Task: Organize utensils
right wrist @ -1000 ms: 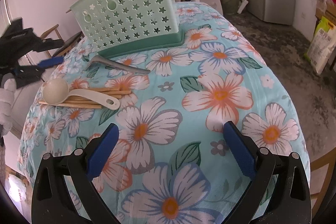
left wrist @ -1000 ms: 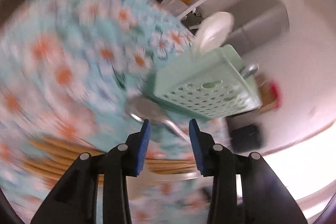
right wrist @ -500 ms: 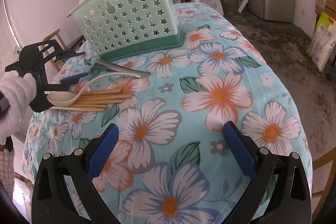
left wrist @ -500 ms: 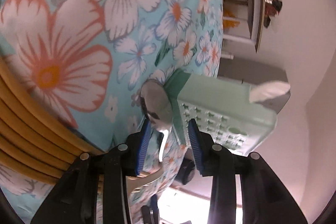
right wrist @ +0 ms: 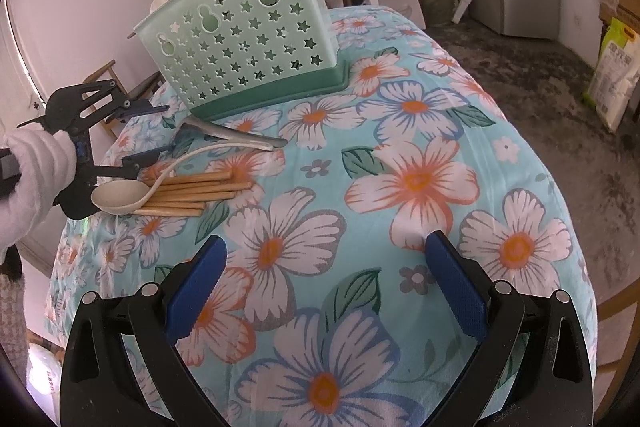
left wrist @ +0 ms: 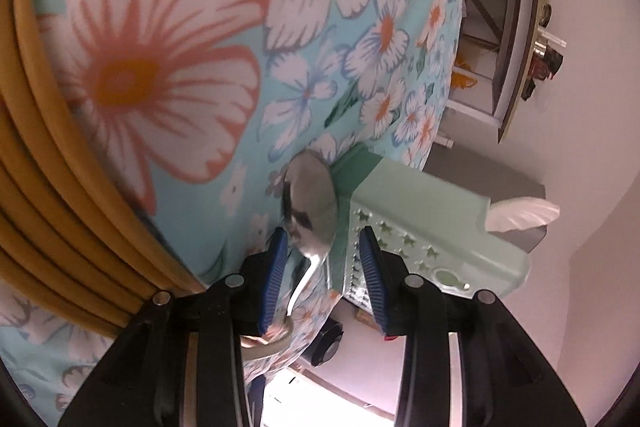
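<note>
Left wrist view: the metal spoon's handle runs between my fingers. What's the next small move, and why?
Probably close the left gripper on the metal spoon. Its handle sits in the gap, neither of the fingers appears to press it, and it lies on the tablecloth beside the caddy.

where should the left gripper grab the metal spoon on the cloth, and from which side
Grip the metal spoon on its thin handle, just behind the bowl, coming low from the table's near-left edge with the jaws turned sideways. The spoon lies flat beside the green basket, so the narrow stem is the part the pads can straddle. The left gripper already has it between open jaws, apparently not yet pinched.
</note>
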Demonstrator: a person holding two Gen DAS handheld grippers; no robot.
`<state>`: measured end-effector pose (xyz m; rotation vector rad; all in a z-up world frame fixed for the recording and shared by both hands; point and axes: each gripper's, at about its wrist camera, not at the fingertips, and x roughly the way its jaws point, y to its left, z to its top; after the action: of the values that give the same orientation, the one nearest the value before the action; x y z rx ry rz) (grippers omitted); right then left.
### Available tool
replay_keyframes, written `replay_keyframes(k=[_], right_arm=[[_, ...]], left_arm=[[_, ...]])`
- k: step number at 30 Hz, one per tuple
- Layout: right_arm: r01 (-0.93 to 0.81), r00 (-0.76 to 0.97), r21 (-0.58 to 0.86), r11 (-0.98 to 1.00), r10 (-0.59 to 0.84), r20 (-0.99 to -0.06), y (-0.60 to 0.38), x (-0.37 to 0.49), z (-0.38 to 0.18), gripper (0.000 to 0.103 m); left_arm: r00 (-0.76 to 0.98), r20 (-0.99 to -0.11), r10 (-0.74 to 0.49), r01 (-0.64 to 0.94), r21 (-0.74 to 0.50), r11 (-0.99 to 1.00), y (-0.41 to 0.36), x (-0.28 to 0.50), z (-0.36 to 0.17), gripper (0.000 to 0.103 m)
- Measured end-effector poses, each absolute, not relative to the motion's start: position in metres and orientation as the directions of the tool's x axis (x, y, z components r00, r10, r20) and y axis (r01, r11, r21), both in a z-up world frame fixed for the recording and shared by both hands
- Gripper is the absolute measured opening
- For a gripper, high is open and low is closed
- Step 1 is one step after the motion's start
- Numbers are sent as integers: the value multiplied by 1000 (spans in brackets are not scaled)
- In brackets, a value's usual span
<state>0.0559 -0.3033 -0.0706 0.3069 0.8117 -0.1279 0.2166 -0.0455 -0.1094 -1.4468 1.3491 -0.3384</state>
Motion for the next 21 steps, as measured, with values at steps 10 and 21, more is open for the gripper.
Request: replay_keyframes(k=[10,21], right_arm=[[229,682,213,950,0,-731,-304,55,-70,96],[229,684,216,949,1,-730,-304,55,-71,96]], left_arm=[[430,-375,-821,-460,-874,158,-37,207,-108,30],[471,-370,-801,-408,-896,174,-38,219,-105,22]])
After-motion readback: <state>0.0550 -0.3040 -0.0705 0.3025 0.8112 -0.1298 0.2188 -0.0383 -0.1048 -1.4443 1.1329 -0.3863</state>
